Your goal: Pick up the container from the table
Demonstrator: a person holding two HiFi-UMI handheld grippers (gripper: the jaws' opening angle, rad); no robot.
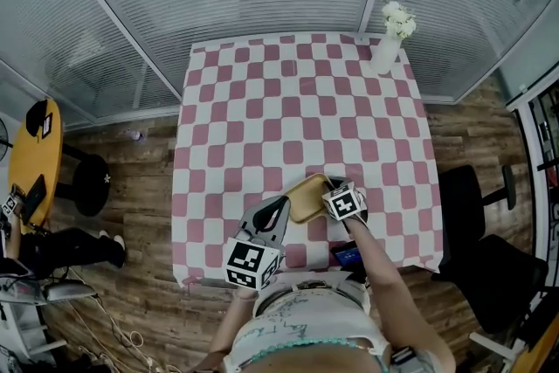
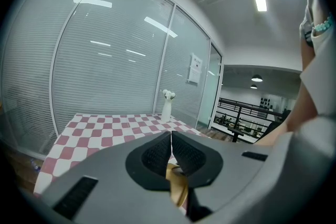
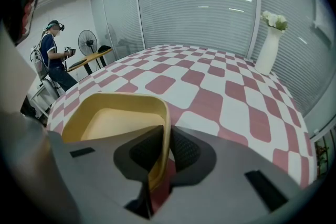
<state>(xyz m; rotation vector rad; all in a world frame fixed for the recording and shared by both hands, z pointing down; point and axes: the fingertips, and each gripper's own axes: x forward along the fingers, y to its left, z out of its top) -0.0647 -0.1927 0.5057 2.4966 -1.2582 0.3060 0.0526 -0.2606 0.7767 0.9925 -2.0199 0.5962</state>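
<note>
A shallow yellow container (image 1: 307,196) sits near the front edge of the pink-and-white checkered table (image 1: 297,100). My right gripper (image 1: 326,193) is shut on its right rim; in the right gripper view the rim (image 3: 164,128) stands between the two pads of the right gripper (image 3: 167,140), and the container's hollow (image 3: 113,120) lies to the left. My left gripper (image 1: 279,209) is just left of the container, pointing at it. In the left gripper view the left gripper (image 2: 171,139) has its pads pressed together, and a strip of yellow (image 2: 177,182) shows below them.
A white vase with white flowers (image 1: 387,48) stands at the table's far right corner. A dark blue object (image 1: 347,255) lies at the front edge by my right arm. A black chair (image 1: 463,196) stands to the right. A person (image 3: 52,55) sits by an orange round table (image 1: 39,153).
</note>
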